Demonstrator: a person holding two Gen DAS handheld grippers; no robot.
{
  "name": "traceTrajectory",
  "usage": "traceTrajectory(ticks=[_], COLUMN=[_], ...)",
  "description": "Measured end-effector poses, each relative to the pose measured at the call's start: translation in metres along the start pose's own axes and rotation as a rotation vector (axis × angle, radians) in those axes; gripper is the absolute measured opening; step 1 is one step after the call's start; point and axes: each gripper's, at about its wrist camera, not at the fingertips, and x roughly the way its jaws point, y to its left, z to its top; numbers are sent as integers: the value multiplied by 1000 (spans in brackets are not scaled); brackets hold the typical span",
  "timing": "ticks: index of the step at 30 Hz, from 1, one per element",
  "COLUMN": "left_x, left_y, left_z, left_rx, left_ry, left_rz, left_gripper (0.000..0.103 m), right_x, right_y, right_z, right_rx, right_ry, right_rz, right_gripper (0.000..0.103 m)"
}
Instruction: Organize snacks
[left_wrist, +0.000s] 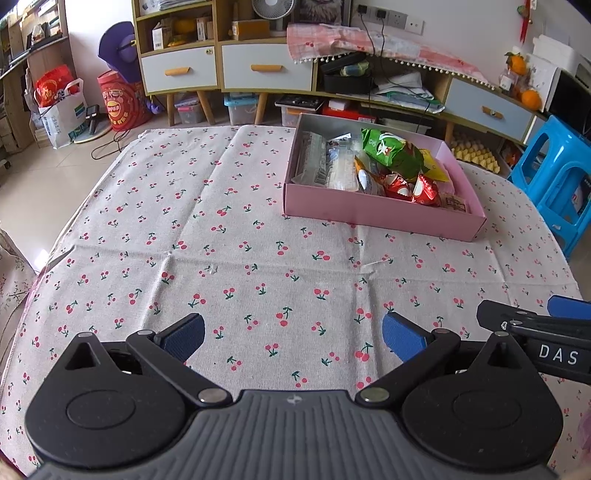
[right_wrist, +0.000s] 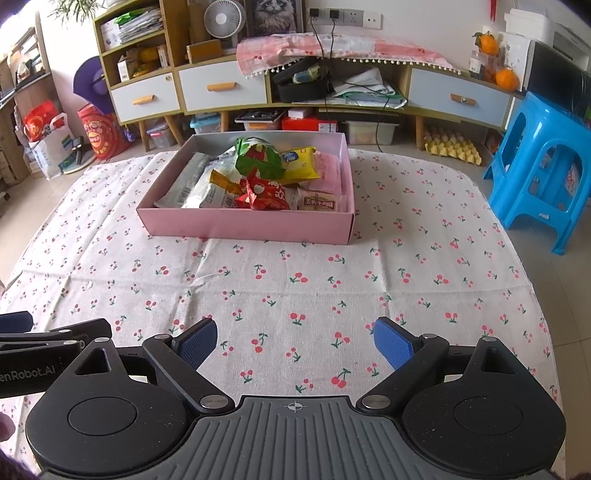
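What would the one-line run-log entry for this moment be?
left gripper: open, holds nothing | right gripper: open, holds nothing | snacks: piled in pink box | tablecloth: nothing loose in view

The tablecloth (right_wrist: 295, 288) is woven, matt cloth. The pink box (right_wrist: 243, 225) is smooth matt cardboard. The snack packets (right_wrist: 258, 162) are glossy, crinkled film.

Tiled floor (right_wrist: 546, 266); wooden cabinet (right_wrist: 221, 88) with white drawers along white wall (right_wrist: 406, 14); blue plastic stool (right_wrist: 543, 166) right
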Motion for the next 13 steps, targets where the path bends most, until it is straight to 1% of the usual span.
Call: traceTrajectory(ticks=[13], left_x=[-1], left_y=[-2], left_z=[1], left_rx=[6], left_ry=[-1], left_rz=[3], left_gripper=[103], right_x=[2], right_y=[0], right_z=[-1], right_rx=[2], right_ry=[8], right_rz=[1], right_gripper=[94])
